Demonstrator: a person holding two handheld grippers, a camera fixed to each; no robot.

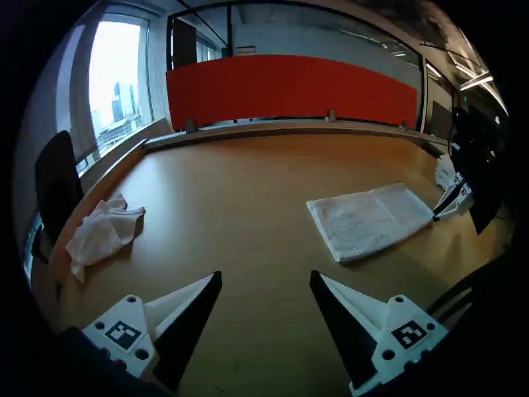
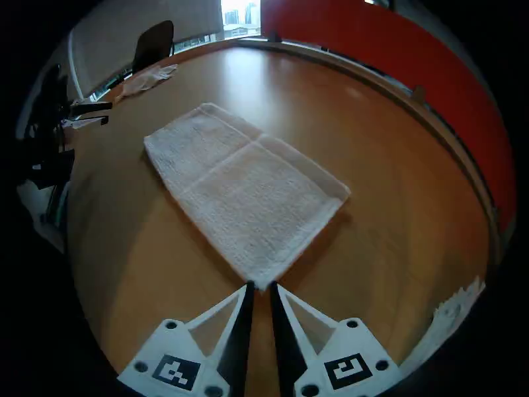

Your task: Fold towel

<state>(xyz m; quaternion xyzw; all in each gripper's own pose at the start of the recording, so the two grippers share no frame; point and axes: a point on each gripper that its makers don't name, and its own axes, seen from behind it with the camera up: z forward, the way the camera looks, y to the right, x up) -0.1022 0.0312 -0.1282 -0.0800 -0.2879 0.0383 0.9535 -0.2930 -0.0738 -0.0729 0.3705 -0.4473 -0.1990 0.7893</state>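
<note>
two spots stay unclear. at the right gripper (image 2: 261,287), the near corner of the towel (image 2: 244,192) reaches right up to the fingertips. it is hard to tell whether the corner is pinched between them or only lies just in front. off to this gripper's lower right, a white, jagged-edged piece (image 2: 456,311) is cut off at the rim of the view and cannot be made out. in the left gripper view, the person holding the far gripper is a dark shape at the right edge, mostly cut off.

the right gripper's fingers stand almost together, with a thin slit of the wooden table (image 2: 397,218) showing between them. the towel lies flat and folded straight ahead of it, and a layer edge runs across its middle. farther ahead and to the left sits a crumpled cloth (image 2: 145,78), small and pale, well apart from the towel.

the left gripper (image 1: 264,276) has its fingers spread wide over bare tabletop. from it the towel lies ahead and to the right, with the right gripper at the towel's far right end. the crumpled cloth lies ahead to its left near the table's edge. a red partition (image 1: 291,89) runs along the far side of the table.
</note>
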